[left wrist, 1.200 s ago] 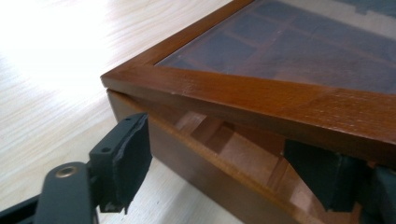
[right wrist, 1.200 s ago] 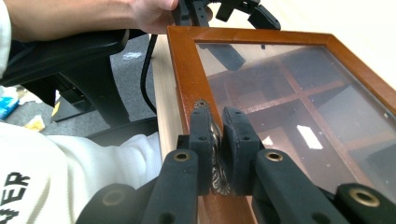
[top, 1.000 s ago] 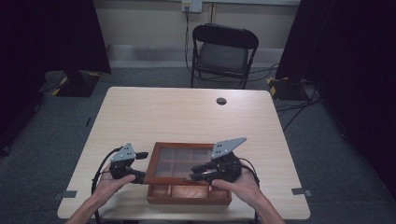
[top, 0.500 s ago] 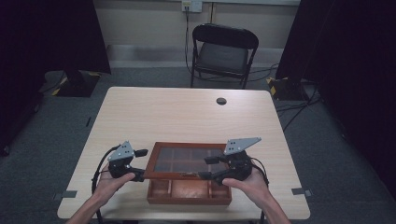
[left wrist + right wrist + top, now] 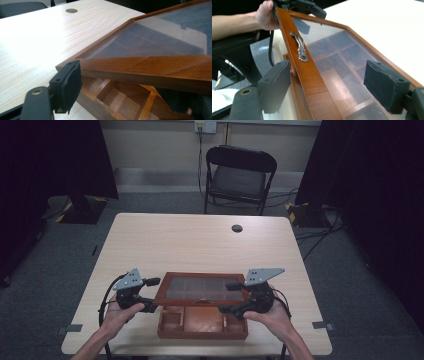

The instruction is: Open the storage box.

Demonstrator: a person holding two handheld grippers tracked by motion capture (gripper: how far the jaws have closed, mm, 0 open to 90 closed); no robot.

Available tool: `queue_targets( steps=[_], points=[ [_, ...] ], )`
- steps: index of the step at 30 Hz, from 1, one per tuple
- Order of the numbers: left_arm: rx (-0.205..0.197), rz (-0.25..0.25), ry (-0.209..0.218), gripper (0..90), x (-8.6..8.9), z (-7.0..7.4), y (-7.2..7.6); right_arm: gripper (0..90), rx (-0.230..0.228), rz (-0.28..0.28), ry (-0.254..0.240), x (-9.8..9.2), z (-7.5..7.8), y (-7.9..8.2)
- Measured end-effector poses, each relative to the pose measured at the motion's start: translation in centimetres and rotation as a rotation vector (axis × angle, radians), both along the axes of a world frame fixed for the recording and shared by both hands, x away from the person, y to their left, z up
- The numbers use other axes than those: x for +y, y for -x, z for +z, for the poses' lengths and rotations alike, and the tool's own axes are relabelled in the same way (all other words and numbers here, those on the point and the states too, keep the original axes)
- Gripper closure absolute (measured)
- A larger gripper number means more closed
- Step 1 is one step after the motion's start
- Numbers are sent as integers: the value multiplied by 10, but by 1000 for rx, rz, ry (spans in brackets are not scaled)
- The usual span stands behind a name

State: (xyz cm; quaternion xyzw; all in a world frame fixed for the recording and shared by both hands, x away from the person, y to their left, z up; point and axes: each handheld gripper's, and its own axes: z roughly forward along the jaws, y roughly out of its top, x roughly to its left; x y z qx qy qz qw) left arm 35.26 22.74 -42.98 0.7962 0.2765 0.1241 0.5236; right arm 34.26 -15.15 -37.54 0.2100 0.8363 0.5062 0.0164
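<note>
A brown wooden box [image 5: 202,324] with small compartments sits at the table's near edge. Its glass-paned lid [image 5: 200,288] is tilted up at the front. My left gripper [image 5: 152,294] is at the lid's front-left corner. Its jaws have just been closing, and a pad [image 5: 70,83] presses on that corner, so it is shut on the lid [image 5: 150,66]. My right gripper [image 5: 226,298] is at the lid's front-right end. Its jaws have just been opening. They stand open astride the front rail [image 5: 312,75], short of the metal handle [image 5: 299,46], with the right pad [image 5: 384,85] over the glass.
The pale wooden table [image 5: 200,240] has a dark cable grommet [image 5: 237,228] near its far edge. A black folding chair [image 5: 239,175] stands behind the table. Cables lie on the grey floor at the right, and dark curtains hang on both sides.
My right gripper has slid a little to the right along the lid's front edge and its jaws have spread apart. The left gripper and the raised lid have stayed in place.
</note>
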Motion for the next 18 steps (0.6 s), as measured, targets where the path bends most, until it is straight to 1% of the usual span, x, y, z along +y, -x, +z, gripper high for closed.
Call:
queue_targets(
  steps=[2, 3, 6, 7, 8, 10, 12, 16, 17, 18],
  points=[
    [-2, 0, 0, 253, 0, 2, 0, 183, -12, -21, 9, -3, 0, -1],
    [3, 1, 12, 254, 0, 2, 0, 180, -10, -24, 4, -4, 0, -2],
    [2, 7, 20, 253, -1, 3, 0, 176, -15, -25, 5, -6, 0, -3],
    [-4, 14, 14, 253, -1, 4, 0, 176, -15, -25, 5, -6, 0, -3],
    [-18, 21, 11, 255, -1, 5, 1, 172, -17, -29, 9, -6, 0, -3],
    [-19, 24, 15, 257, -1, 6, 1, 172, -21, -31, 10, -6, 0, -3],
    [-17, 25, 27, 264, -2, 7, 1, 171, -37, -47, -1, -8, 1, -2],
    [-13, 16, 31, 273, -3, 9, 0, 161, -40, -51, 7, -9, 1, -3],
    [-10, 18, 39, 277, -4, 9, 0, 161, -40, -51, 7, -9, 1, -3],
    [-17, 14, 29, 284, -3, 11, 0, 170, -42, -61, 15, -10, 1, -3]
  ],
)
